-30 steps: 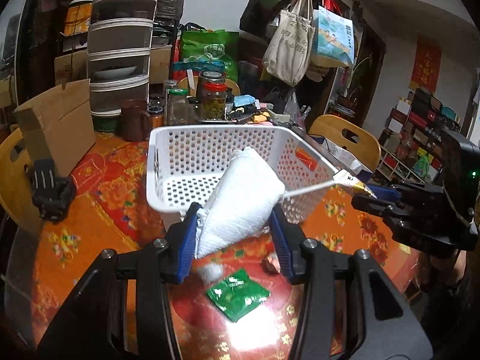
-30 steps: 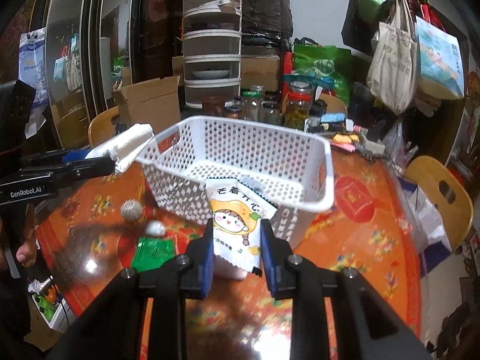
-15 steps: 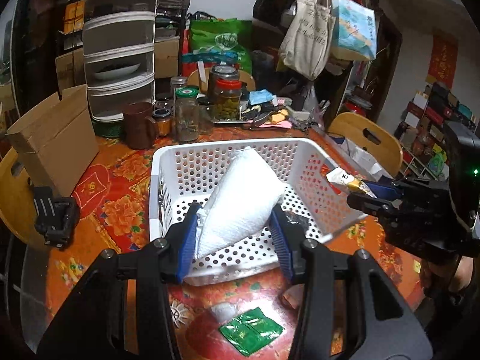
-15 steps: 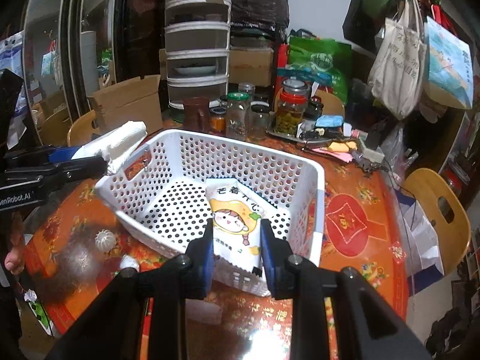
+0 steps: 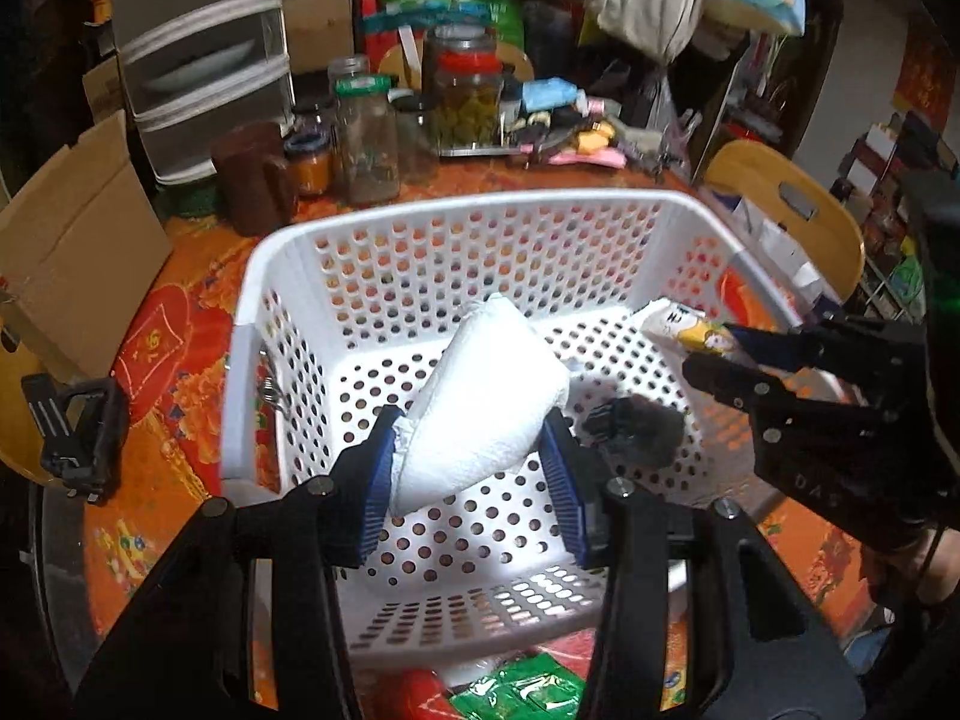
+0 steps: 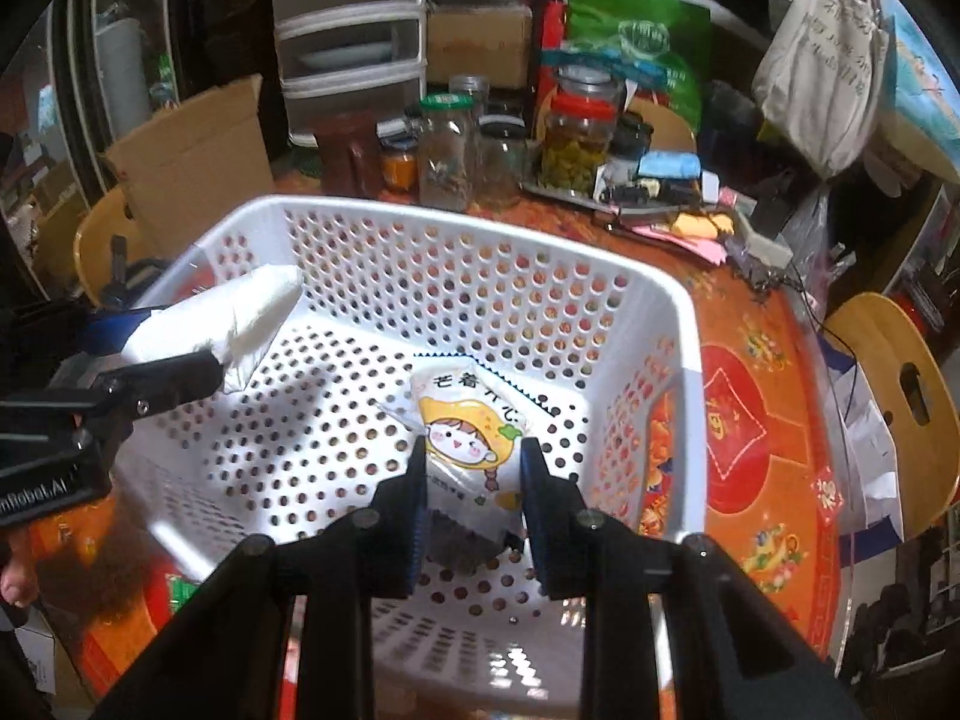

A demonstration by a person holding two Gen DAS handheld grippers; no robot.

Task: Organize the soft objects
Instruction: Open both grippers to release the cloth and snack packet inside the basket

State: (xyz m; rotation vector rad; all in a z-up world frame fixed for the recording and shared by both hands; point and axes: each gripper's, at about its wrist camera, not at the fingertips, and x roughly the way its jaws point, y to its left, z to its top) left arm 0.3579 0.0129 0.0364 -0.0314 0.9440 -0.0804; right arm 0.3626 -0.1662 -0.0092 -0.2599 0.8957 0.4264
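Basket (image 5: 474, 207), white and perforated, at centre of both wrist views, standing on orange-and-red patterned worktop (image 5: 180, 324).

Left claw (image 5: 471, 480) clamped on white padded pack (image 5: 486, 414), blue pads pressed against both sides, pack angled toward 12 o'clock above basket floor. Same pack (image 6: 240, 318) seen from right wrist view at 9 o'clock, over basket's near-left rim, gripped by left claw (image 6: 180, 372).

Right claw (image 6: 474, 492) pinching snack packet (image 6: 468, 438), white with yellow cartoon face, held upright inside basket (image 6: 456, 228) above its floor. From left wrist view, same packet (image 5: 684, 324) at 3 o'clock, tip poking out of right claw (image 5: 729, 354) above basket's right side.

Small dark fuzzy object (image 5: 642, 426) on basket floor, just beside left claw's right finger, toward 4 o'clock; what it is cannot be told.

Green packet (image 5: 522, 690) on worktop at 6 o'clock, outside basket's near wall, partly hidden.

Row of glass jars (image 6: 456, 144) beyond basket at 12 o'clock, brown mug (image 5: 252, 177) at 11 o'clock, cardboard box (image 5: 72, 246) at 9 to 10 o'clock, drawer unit (image 6: 348, 18) behind jars. Yellow chair back (image 6: 894, 396) at 3 o'clock past worktop edge.
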